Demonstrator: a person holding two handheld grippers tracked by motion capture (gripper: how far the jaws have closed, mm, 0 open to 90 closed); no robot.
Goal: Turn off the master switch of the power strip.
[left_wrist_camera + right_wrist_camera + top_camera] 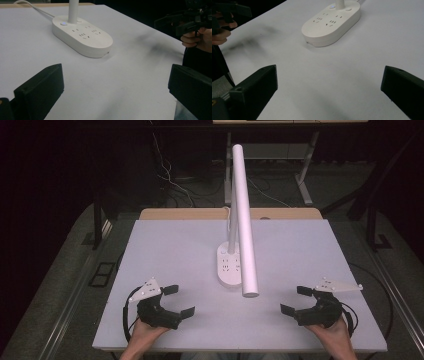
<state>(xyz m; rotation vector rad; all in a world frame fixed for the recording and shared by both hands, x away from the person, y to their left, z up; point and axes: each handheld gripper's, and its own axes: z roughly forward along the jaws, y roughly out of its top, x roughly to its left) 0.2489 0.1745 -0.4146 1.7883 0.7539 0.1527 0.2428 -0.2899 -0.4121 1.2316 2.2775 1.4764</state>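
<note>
A white desk lamp stands mid-table: its oval base (228, 266) carries socket slots and a small lit button, and a long white tube head (245, 220) slants toward the front. The base (81, 36) lies ahead of the left jaws, and the same base (331, 22) ahead of the right jaws. My left gripper (179, 301) rests at the front left, jaws wide apart, nothing between them. My right gripper (296, 300) sits at the front right, open and empty too. Both point inward toward the table's middle.
The white tabletop (165, 245) ends in a wooden strip at the back. The lamp's cord (35, 8) runs off the far edge. Dark floor, cables and table legs (305, 180) lie beyond. Each hand grips its tool at the front edge.
</note>
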